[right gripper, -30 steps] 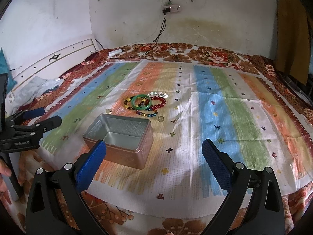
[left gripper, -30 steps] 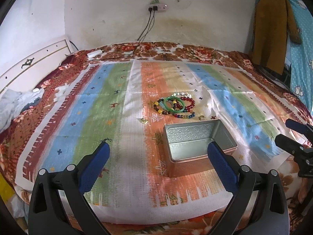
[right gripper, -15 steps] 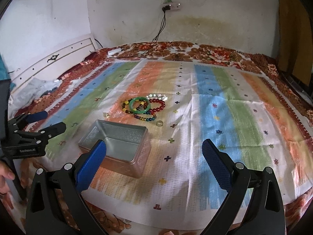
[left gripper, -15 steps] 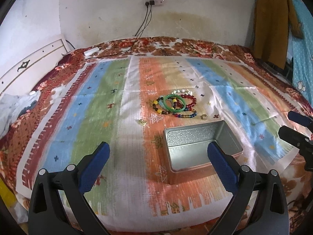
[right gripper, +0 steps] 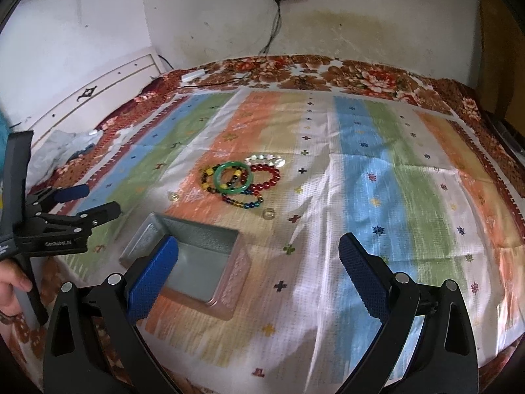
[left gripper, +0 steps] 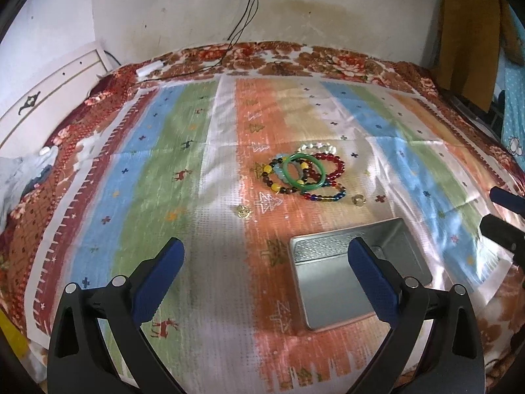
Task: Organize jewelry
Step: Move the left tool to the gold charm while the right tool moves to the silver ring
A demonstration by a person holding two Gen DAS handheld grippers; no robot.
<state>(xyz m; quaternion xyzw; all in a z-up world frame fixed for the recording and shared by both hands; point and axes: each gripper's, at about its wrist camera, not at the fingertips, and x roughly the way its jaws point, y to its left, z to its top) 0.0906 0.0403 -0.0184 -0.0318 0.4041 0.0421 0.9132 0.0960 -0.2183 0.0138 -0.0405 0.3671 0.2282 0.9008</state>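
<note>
Striped woven cloth [left gripper: 183,170], blue, green and orange, covers the bed, and against a second ago both tools have come forward and lower over it, so the jewellery sits closer ahead; I'd say the approach is under way, nothing picked yet. The rectangular silver metal tin [left gripper: 331,282] lies just beyond the left gripper [left gripper: 265,256], half behind its right jaw, and under the left jaw of the right gripper [right gripper: 259,256]. It looks empty. Both sets of jaws stand spread wide, holding nothing. Well ahead of the jaws lies the heap of beaded bracelets [left gripper: 329,172] under a green bangle [left gripper: 304,173]. Beside it lie a small ring [left gripper: 358,200] and a gold charm [left gripper: 244,210], apart.
</note>
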